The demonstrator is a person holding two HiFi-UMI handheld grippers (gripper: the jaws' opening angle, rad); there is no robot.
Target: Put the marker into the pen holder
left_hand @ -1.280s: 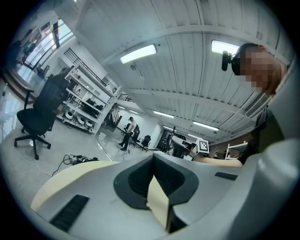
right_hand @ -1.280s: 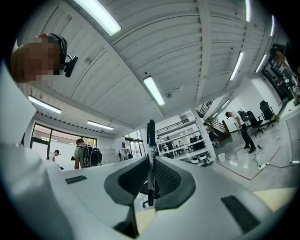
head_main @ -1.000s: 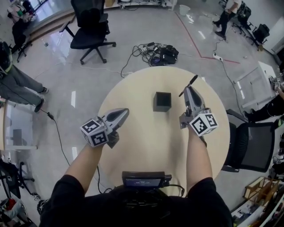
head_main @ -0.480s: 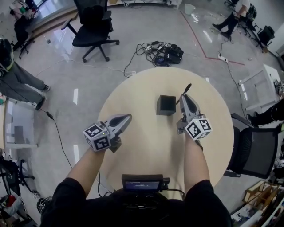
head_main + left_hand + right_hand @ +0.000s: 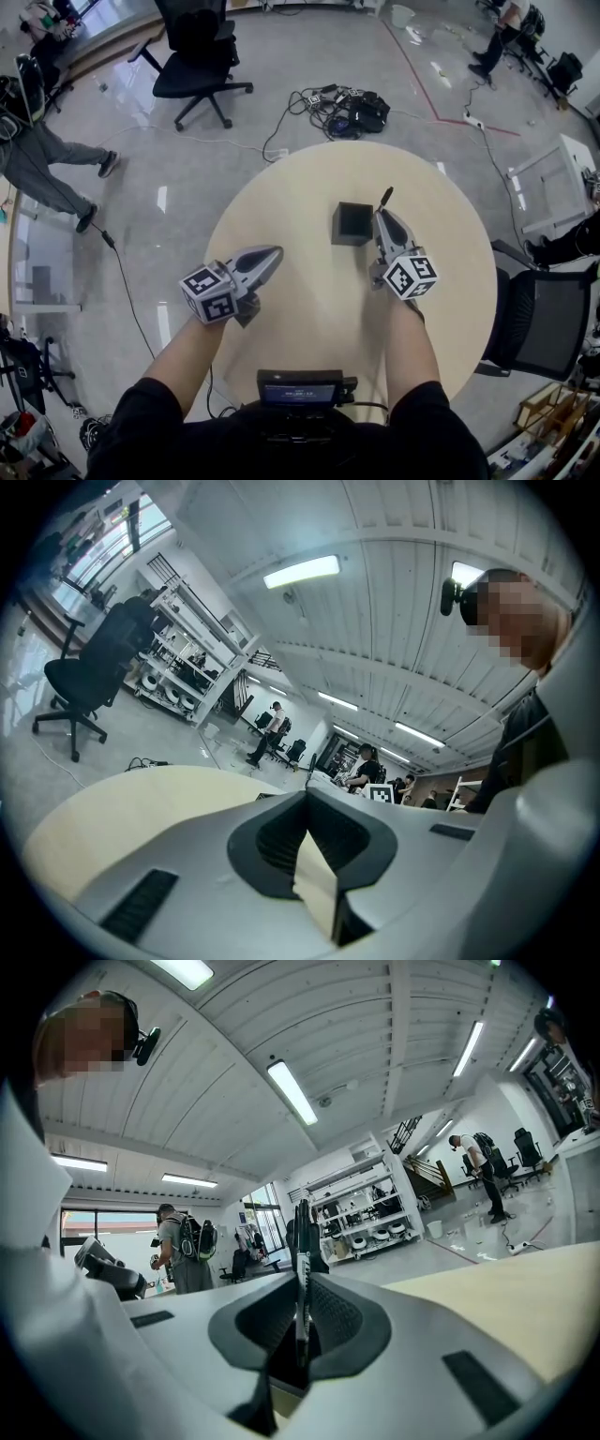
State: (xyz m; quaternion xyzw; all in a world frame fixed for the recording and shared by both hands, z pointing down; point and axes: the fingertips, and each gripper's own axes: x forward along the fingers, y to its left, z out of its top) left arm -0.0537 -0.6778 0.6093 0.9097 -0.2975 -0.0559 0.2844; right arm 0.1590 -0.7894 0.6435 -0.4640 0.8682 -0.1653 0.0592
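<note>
While the right claw [image 5: 382,217] is clamped on the slim black marker [image 5: 385,199], which juts forward past its tips, the small black square pen holder [image 5: 352,223] stands just to that claw's left, close beside it but apart. Doing this step well, I judge, means swinging the marker's free end leftward over the holder's open top, tipping it nose-down, and parting the jaws only once the end is inside the walls; so light a box may topple if nudged. The left claw [image 5: 274,254], well off to the near left, is closed and empty. Beneath both claws is a round pale-wood table [image 5: 309,309]. Beyond it lie a glossy grey floor [image 5: 234,112], a black swivel chair [image 5: 192,56], a tangle of black cables [image 5: 342,112] and a person in grey trousers [image 5: 47,159].
</note>
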